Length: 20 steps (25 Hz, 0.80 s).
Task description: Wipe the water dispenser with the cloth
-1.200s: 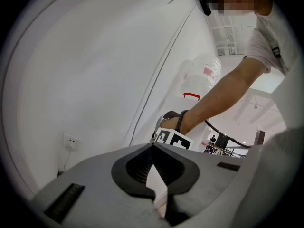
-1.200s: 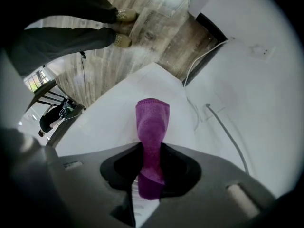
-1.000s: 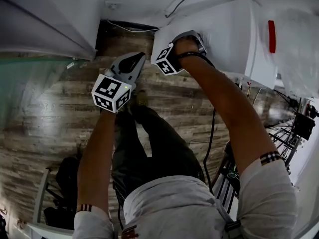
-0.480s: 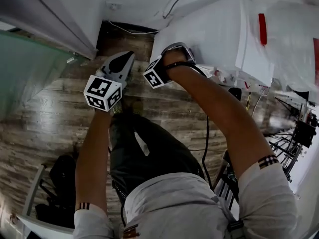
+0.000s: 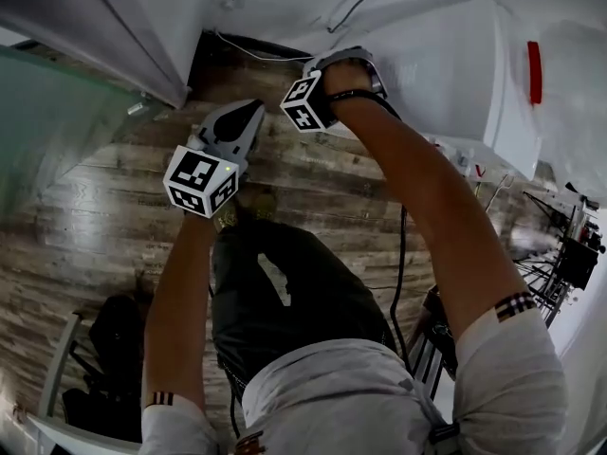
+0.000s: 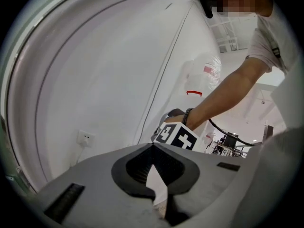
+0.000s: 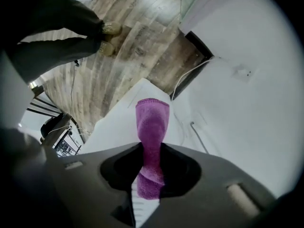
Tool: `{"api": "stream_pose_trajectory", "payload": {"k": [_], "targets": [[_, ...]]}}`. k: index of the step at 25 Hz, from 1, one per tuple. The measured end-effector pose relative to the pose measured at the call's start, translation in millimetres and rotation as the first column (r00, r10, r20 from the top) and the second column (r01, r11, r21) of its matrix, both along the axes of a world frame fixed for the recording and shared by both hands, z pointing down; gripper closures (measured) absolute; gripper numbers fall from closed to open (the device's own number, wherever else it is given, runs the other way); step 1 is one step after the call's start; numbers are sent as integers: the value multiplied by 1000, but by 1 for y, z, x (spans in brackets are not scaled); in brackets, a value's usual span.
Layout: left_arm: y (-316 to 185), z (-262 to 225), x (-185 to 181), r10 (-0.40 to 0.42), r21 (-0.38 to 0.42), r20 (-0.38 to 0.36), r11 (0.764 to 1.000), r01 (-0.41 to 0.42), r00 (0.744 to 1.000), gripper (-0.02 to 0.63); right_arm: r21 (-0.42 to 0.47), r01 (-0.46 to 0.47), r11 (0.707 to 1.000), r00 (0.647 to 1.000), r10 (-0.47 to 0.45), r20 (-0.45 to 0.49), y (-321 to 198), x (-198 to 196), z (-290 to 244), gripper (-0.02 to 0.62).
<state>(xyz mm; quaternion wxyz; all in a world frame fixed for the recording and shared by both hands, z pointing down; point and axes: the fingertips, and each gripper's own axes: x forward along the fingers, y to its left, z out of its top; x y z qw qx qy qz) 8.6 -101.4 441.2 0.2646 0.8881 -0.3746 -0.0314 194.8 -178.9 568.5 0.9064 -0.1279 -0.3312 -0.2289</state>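
Slid back toward the wall-side corner since half a second ago: right gripper [image 7: 149,177], marker cube [image 5: 305,102] and all; left gripper [image 6: 154,186] hardly shifted.

Clenched on the cloth [image 7: 152,127]: purple, napped like terry, pinched between the right jaws and poking out past them as a narrow folded tongue with a stitched hem. Laid against the water dispenser [image 7: 118,127], smooth white casing, close to its edge. Just beyond that edge, a dark gap at the foot of the wall, crossed by a thin white cable [image 7: 187,80].

Brought together on nothing: left jaws, ribbed dark pads meeting, only a sliver of light low between them. Held off the dispenser, above the wood-grain plank floor [image 5: 95,216], near the right gripper but apart from it. Ahead of it, plain white wall with a wall socket [image 6: 85,137].

Further out on the casing, a red mark [image 5: 534,72]. Below, tan shoes [image 7: 111,30] on the planks.

Stretched well forward, right arm [image 5: 427,197], slightly bent, dark band at the wrist, black cable [image 5: 398,254] hanging beneath. Extended straighter and lower, left arm [image 5: 175,301].
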Motion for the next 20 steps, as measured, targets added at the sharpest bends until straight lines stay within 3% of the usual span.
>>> {"api": "stream_pose_trajectory", "payload": {"k": [9,20], "targets": [[-24,56,17,21,25,-25,999,-21,999,607,118,-7,993,1000,8,-8,-77,22,52,497],[-51,113,34,40,83,1,996,-40,999,607,176,27,984,997,-15,-71,-123,47,103,497]]}}
